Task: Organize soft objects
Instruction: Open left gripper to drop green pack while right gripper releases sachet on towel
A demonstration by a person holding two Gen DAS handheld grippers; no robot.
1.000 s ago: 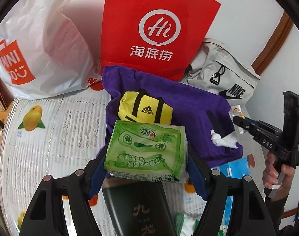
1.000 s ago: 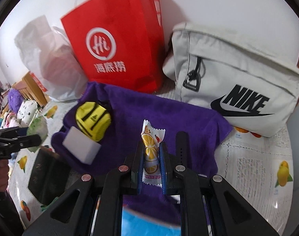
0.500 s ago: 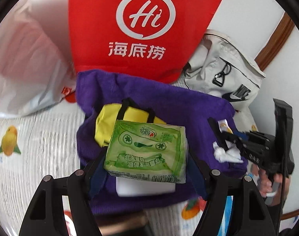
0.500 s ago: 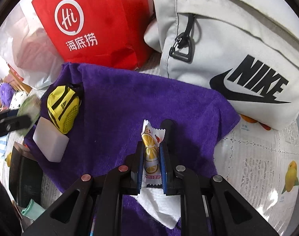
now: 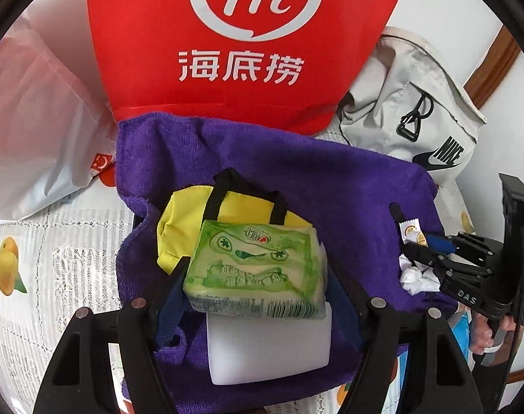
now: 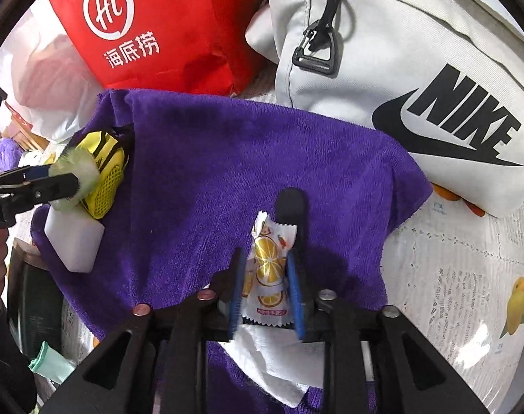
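Note:
My left gripper point(image 5: 256, 276) is shut on a green tissue pack point(image 5: 251, 252), held just above a white foam block point(image 5: 265, 345) and a yellow mini bag point(image 5: 189, 220) on the purple towel point(image 5: 296, 172). My right gripper point(image 6: 265, 258) is low over the towel point(image 6: 227, 158), and its jaws are opening. A lemon-print candy sachet point(image 6: 267, 269) stands between the blue pads, with a gap at the left pad. Under it lies a crumpled white tissue point(image 6: 275, 355), and a black strap point(image 6: 289, 203) lies just beyond. The left wrist view shows the right gripper point(image 5: 420, 245) at the towel's right edge.
A red paper bag point(image 5: 248, 34) and a grey Nike bag point(image 6: 399, 69) stand behind the towel, and a white plastic bag point(image 5: 30, 120) is at the left. A dark box point(image 6: 34, 303) lies near the towel's left corner. The fruit-print tablecloth point(image 6: 468, 276) shows to the right.
The left gripper carried the tissue pack forward and down over the white block. The right gripper sank onto the towel, and its pads spread away from the sachet.

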